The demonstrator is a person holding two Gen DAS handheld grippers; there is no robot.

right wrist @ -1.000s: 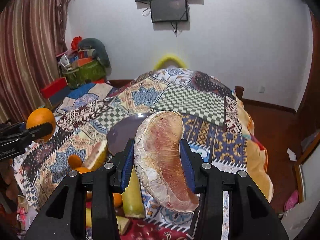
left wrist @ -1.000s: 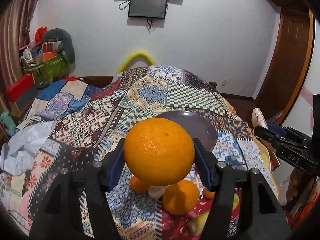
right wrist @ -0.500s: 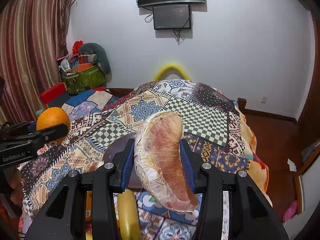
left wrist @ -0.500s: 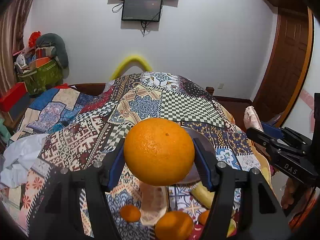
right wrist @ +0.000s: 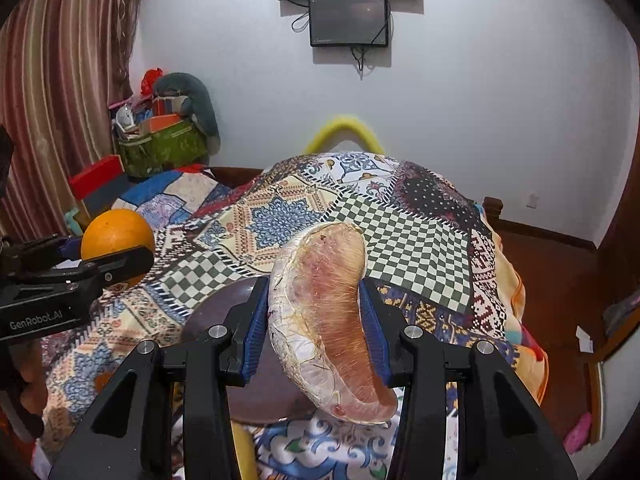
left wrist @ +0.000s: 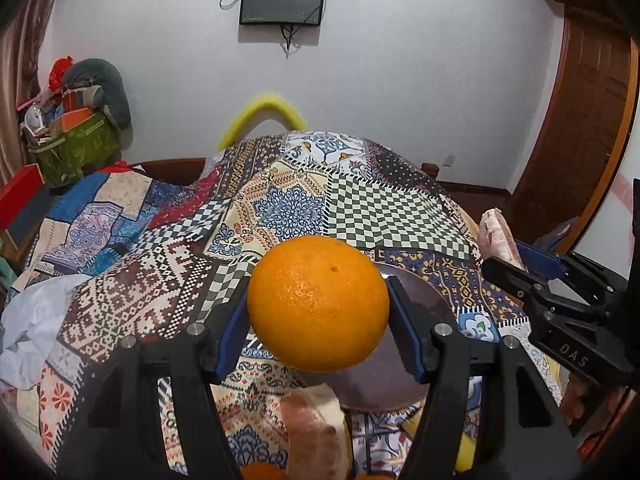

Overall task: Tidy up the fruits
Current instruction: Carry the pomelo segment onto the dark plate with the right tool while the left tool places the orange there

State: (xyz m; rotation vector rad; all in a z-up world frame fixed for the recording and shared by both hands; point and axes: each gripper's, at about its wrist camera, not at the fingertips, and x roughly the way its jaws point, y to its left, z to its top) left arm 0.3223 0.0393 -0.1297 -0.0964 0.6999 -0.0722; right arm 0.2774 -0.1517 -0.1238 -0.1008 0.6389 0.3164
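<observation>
Orange (left wrist: 318,304) filling your left gripper (left wrist: 318,316); right gripper (right wrist: 314,328) pinching pomelo wedge (right wrist: 324,316); both hovering over dark plate (left wrist: 416,304), loose wedge (left wrist: 316,432) lying beside its near rim.

From my feed, the orange (left wrist: 318,304) has a pebbled, faintly glossy rind, pinched between smooth blue pads (left wrist: 404,336) on the left gripper (left wrist: 316,340), whose body is matt black plastic with small bright metal screws (left wrist: 443,328). The right gripper (right wrist: 314,336) has the same finish and grips a pomelo wedge (right wrist: 324,316) with moist-looking pink flesh and papery white membrane. Beneath both lies a patchwork cloth (left wrist: 380,204), soft and matt. The dark plate (left wrist: 416,308) on it looks smooth with a dull sheen. At far right the door (left wrist: 580,120) is brown wood; the far wall (left wrist: 400,80) is plain matt white.
</observation>
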